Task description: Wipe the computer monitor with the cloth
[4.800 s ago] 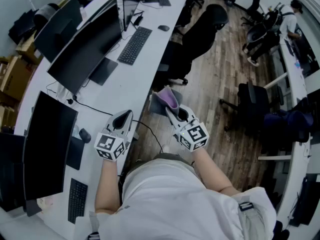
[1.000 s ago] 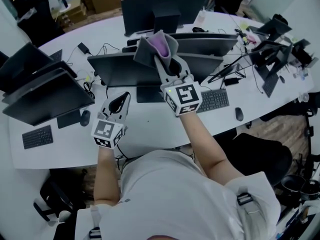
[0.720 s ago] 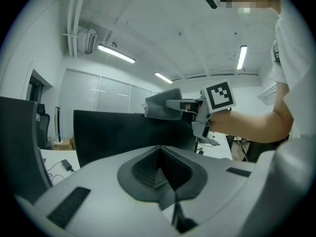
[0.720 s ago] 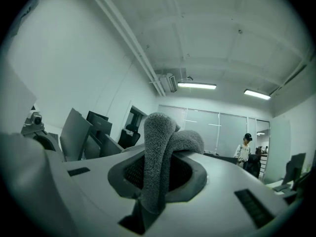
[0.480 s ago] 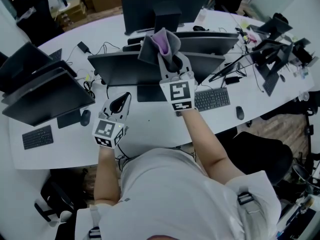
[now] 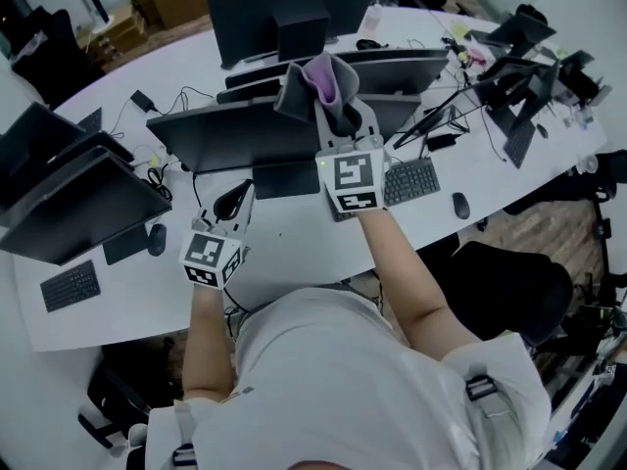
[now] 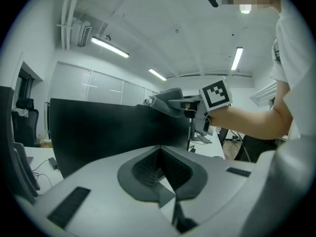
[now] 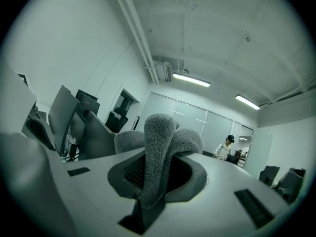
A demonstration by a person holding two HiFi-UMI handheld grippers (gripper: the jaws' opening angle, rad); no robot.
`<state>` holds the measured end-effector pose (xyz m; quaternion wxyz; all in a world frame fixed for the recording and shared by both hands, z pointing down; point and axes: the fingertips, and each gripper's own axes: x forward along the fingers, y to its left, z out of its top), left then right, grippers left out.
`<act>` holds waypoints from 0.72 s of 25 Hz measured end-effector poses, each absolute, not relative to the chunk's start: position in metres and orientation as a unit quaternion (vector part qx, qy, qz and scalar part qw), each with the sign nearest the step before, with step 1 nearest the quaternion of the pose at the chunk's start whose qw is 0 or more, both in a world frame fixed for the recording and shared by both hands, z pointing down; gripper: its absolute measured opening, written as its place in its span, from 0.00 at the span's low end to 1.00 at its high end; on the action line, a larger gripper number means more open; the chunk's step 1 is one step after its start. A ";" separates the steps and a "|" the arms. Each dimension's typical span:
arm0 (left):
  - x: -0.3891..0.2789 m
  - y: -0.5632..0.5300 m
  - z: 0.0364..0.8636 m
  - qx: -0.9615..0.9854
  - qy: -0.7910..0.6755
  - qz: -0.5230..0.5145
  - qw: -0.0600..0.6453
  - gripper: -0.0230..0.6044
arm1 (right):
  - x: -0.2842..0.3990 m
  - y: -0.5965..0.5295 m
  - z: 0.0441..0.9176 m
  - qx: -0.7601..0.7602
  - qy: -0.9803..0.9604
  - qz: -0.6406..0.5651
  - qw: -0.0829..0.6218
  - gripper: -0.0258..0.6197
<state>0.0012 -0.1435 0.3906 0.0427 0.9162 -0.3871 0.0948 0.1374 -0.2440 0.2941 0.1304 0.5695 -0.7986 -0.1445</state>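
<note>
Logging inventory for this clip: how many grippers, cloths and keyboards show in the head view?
Grippers: 2 (left gripper, right gripper)
Cloths: 1 (cloth, clamped in the right gripper)
Keyboards: 2 (left keyboard, right keyboard)
Total: 5

A white short-sleeved shirt (image 6: 333, 380) covers the person. The left hand-held gripper (image 6: 233, 202) and right hand-held gripper (image 6: 343, 117) are pale grey, each bearing a white cube with black square markers

Cloth (image 6: 315, 88) at monitor (image 6: 230, 137) top edge; keyboard (image 6: 409, 181) to its right.
</note>
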 end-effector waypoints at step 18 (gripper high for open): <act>0.085 -0.143 0.412 0.931 -0.346 0.105 0.055 0.04 | 0.259 -0.237 0.306 0.626 -0.756 -0.131 0.141 0.14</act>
